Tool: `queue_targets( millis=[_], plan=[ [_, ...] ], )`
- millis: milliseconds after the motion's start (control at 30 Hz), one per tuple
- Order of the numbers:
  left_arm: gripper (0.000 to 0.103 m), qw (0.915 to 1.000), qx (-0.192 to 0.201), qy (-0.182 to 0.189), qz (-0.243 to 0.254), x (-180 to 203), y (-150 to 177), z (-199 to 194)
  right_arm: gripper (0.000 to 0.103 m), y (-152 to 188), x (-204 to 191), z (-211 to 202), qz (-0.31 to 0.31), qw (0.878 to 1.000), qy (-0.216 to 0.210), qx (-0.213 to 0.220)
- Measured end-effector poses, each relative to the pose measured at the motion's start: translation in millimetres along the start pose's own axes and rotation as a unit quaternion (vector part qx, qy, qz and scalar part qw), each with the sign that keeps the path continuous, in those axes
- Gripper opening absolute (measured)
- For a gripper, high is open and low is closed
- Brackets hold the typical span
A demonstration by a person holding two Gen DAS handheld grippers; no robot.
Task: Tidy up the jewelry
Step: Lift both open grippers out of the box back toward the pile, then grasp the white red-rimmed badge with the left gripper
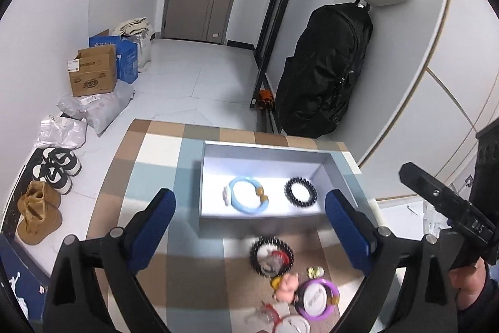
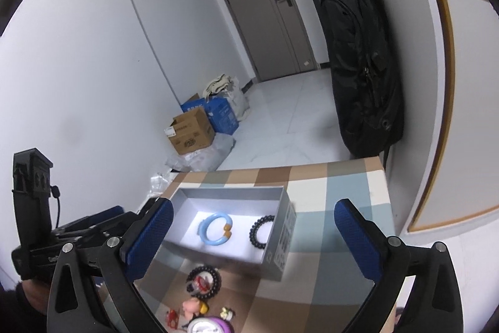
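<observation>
the left gripper (image 1: 249,227) and the right gripper (image 2: 253,234) both hover over the checked-cloth worktop (image 1: 149,164) with jaws spread wide and nothing between them.

the shallow grey cardboard box (image 1: 330,167) sits toward the worktop's far edge, open side up, so pieces can be dropped straight in. on its pale floor lie the light blue bangle with amber beads (image 1: 246,198) and, just beside it and apart, the black beaded bracelet (image 1: 300,192), flat and side by side, probably so they stay untangled.

at the near edge, outside the box, the unsorted pieces wait in a loose cluster: a second black beaded bracelet with a red charm (image 1: 272,258), a pink figurine charm (image 1: 287,286), a purple ring-shaped bangle (image 1: 316,297) and a few smaller bits too blurred to name. judging by that, sorting is under way, and either empty gripper is free to reach for the cluster.
</observation>
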State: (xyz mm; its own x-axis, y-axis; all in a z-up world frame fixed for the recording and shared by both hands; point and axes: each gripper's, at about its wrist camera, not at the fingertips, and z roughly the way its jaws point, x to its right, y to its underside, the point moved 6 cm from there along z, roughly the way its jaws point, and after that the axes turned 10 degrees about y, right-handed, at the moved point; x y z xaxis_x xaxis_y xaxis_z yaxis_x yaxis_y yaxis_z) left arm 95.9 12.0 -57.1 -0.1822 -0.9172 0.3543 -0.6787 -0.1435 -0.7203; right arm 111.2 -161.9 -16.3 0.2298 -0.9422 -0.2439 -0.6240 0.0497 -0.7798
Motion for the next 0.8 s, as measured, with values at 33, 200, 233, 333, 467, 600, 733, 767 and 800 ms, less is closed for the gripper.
queue_targets(
  millis=[33,200,233,333,467,600,733,767,800],
  plan=[
    [0.094,1.0000,-0.003,-0.002,0.001,0.5,3.2,-0.7,0.103,3.7,-0.3,-1.2,-0.003,1.000,0.002,-0.006],
    [0.094,0.9997,-0.025,-0.008,0.000,3.8,26.9,0.2,0.103,23.2,0.5,-6.5,-0.016,0.999,0.019,-0.036],
    [0.094,0.9996,-0.029,-0.005,0.001,5.2,30.8,0.0,0.103,27.9,0.4,-8.2,-0.019,0.999,0.019,-0.042],
    [0.094,0.9987,-0.051,-0.010,0.007,6.3,43.4,0.9,0.103,35.5,-1.6,-15.1,-0.028,0.998,0.028,-0.043],
    [0.094,0.9969,-0.077,-0.016,-0.003,1.5,57.6,1.0,0.103,43.6,-4.4,-22.1,-0.035,0.998,0.033,-0.045],
    [0.094,0.9952,-0.098,-0.008,0.003,4.2,69.4,1.7,0.103,52.8,-2.4,-27.8,-0.028,0.998,0.031,-0.052],
    [0.094,0.9921,-0.124,0.003,0.015,12.5,82.0,9.2,0.103,56.9,-1.3,-34.9,-0.030,0.998,0.039,-0.048],
    [0.094,0.9911,-0.132,0.002,0.019,14.6,86.8,11.6,0.103,58.1,-1.5,-37.3,-0.032,0.998,0.041,-0.046],
    [0.094,0.9901,-0.138,0.002,0.021,16.5,91.3,12.1,0.103,59.0,-1.3,-39.1,-0.032,0.998,0.041,-0.046]
  ],
)
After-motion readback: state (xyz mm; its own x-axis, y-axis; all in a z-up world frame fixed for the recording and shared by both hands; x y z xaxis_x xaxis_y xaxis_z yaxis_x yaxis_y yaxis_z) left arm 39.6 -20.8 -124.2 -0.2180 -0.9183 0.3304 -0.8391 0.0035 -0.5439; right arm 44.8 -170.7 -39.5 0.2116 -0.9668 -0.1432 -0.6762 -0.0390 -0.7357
